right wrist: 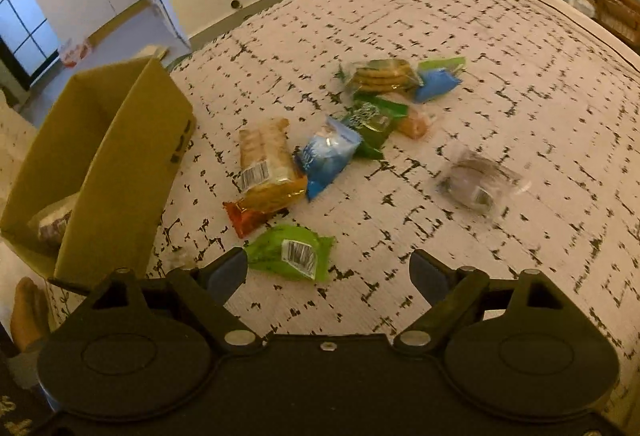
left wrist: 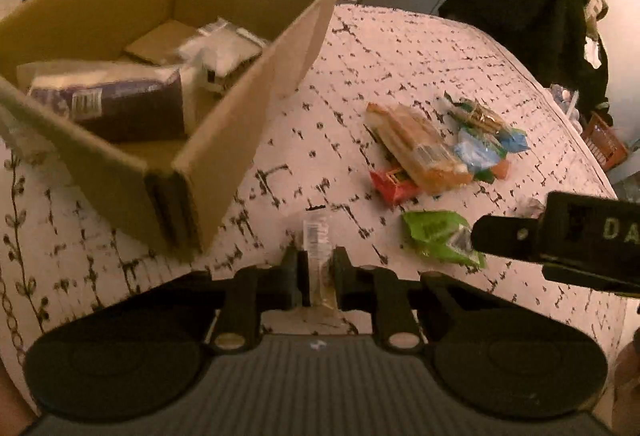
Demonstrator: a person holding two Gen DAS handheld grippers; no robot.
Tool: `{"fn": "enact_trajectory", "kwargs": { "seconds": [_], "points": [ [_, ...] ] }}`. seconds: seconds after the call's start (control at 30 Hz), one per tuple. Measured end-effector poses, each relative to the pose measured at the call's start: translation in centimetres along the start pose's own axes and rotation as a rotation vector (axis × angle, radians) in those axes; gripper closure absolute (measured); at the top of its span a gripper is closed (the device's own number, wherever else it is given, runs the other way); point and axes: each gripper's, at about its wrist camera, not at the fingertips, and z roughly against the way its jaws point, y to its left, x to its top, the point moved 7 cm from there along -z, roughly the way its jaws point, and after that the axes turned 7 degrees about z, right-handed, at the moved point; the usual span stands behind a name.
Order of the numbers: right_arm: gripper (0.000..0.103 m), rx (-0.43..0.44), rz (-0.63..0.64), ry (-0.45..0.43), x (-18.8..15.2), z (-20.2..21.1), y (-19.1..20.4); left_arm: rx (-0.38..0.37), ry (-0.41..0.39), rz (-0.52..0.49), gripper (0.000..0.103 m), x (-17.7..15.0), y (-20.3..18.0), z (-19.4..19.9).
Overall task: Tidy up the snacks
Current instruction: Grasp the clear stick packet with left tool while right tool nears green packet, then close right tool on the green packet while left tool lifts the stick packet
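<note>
My left gripper (left wrist: pixel 316 268) is shut on a small clear snack packet (left wrist: pixel 317 240), held above the patterned cloth just right of the open cardboard box (left wrist: pixel 256 84). The box holds a purple pack (left wrist: pixel 116 100) and white packets (left wrist: pixel 224 52). My right gripper (right wrist: pixel 328 268) is open and empty, low over the cloth beside a light green packet (right wrist: pixel 290 252); it also shows in the left wrist view (left wrist: pixel 440 236). A loose pile lies beyond: an orange cracker pack (right wrist: pixel 266 164), a blue packet (right wrist: pixel 326 156), a dark green packet (right wrist: pixel 372 120), cookies (right wrist: pixel 382 76) and a clear packet (right wrist: pixel 476 184).
The table (right wrist: pixel 500 36) carries a white cloth with black dashes. A dark jacket on a chair (left wrist: pixel 532 8) stands at the far right, with an orange basket (left wrist: pixel 602 140) below it. The box's near wall (right wrist: pixel 120 172) stands left of my right gripper.
</note>
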Motion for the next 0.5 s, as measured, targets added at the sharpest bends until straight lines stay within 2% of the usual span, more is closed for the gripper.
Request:
{"fn": "enact_trajectory", "kwargs": {
  "seconds": [0.17,0.43,0.47,0.5],
  "points": [
    [0.016,0.009,0.043,0.0,0.2,-0.9,1.1,0.007,0.003,0.023,0.087,0.6,0.8,0.5],
    [0.018,0.015,0.021,-0.053,1.5,-1.4,2.1,-0.013,0.011,0.045,0.087,1.3,1.3,1.6],
    [0.026,0.01,0.037,-0.056,1.4,-1.5,2.4,-0.015,0.012,0.047,0.087,1.4,1.3,1.8],
    [0.043,-0.001,0.06,-0.029,1.1,-2.0,2.7,-0.017,0.013,0.046,0.087,1.4,1.4,2.0]
  ]
}}
